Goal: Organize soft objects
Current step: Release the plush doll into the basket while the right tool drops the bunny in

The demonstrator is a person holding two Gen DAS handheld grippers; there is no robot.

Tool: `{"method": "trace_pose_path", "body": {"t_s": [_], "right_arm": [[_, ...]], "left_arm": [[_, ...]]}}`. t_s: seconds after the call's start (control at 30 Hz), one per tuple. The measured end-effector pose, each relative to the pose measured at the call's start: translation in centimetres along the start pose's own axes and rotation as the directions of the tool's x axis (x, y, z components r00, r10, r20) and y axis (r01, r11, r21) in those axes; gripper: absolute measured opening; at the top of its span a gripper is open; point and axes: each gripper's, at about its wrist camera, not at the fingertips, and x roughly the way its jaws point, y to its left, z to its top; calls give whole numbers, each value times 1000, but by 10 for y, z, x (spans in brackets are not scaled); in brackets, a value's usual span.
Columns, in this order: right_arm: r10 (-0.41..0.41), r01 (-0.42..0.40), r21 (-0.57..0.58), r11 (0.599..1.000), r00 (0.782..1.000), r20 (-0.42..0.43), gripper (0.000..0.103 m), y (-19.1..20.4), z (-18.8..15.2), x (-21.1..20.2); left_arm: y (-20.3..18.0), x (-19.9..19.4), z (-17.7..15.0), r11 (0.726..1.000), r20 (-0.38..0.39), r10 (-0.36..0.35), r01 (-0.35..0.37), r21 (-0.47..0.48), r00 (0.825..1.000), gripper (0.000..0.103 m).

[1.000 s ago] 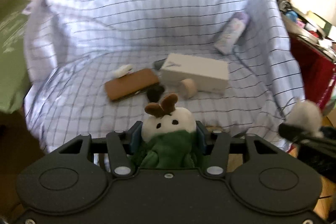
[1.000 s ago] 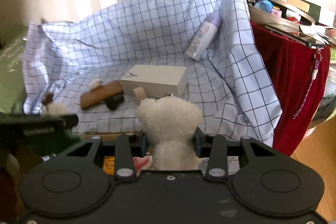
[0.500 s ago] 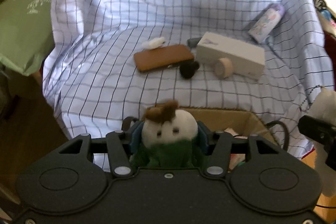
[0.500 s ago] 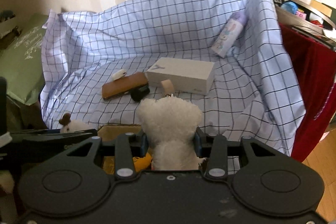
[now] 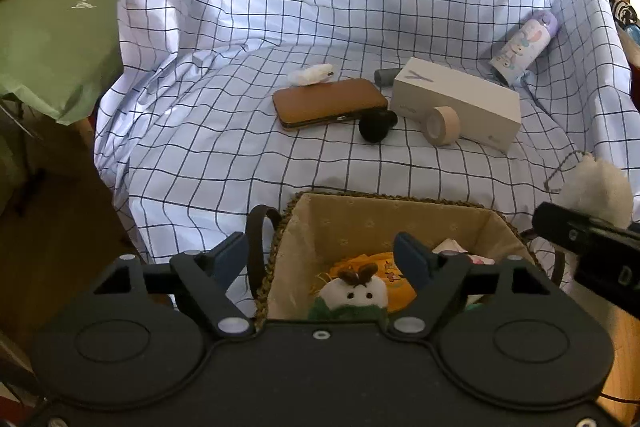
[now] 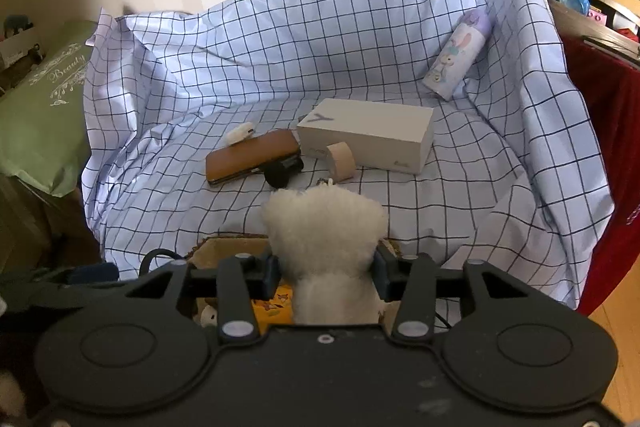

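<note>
My left gripper (image 5: 320, 249) hangs over a woven basket (image 5: 384, 197) with a beige lining, its jaws opening wide with nothing between them. Below it in the basket lies a small white plush with a green body and brown ears (image 5: 352, 297), on top of a yellow soft item. My right gripper (image 6: 326, 265) holds a fluffy white plush (image 6: 324, 227). Its jaws are opening, though both pads touch the fur. The same plush (image 5: 596, 187) shows at the right edge of the left wrist view. The basket's rim (image 6: 224, 243) sits just under and left of the right gripper.
A blue-checked cloth (image 5: 240, 147) covers the seat behind the basket. On it lie a brown case (image 5: 330, 103), a white box (image 5: 456, 103), a tape roll (image 5: 440, 126), a black object (image 5: 376, 125) and a patterned bottle (image 5: 522, 51). A green cushion (image 5: 52, 39) is at the left, red cloth (image 6: 600, 147) at the right.
The left jaws have spread apart and the green-bodied plush has dropped from them into the basket. Both grippers came down toward the basket. The right jaws widened a little around the white plush.
</note>
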Motion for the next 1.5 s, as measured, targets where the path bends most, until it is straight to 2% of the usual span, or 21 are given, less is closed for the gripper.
{"method": "trace_pose_path", "body": {"t_s": [0.13, 0.43, 0.67, 1.1, 1.5], "right_arm": [[4, -4, 1, 1000, 1000, 5, 56, 0, -2, -2], [-26, 26, 5, 1000, 1000, 13, 56, -7, -6, -11], [-68, 68, -22, 997, 998, -15, 57, -9, -17, -11], [-80, 79, -21, 997, 995, -57, 58, -13, -30, -9], [-92, 91, -22, 996, 994, -63, 59, -15, -31, -9]], "left_arm": [[0, -1, -3, 1000, -5, 2, -3, -6, 1000, 76], [-3, -3, -6, 1000, -3, 15, -15, -2, 1000, 77], [-4, -6, -8, 1000, 7, 28, -28, 7, 1000, 77], [-6, -7, -13, 1000, -2, 23, -23, 14, 1000, 78], [-5, -5, -13, 1000, -19, 17, -16, 13, 1000, 80]]}}
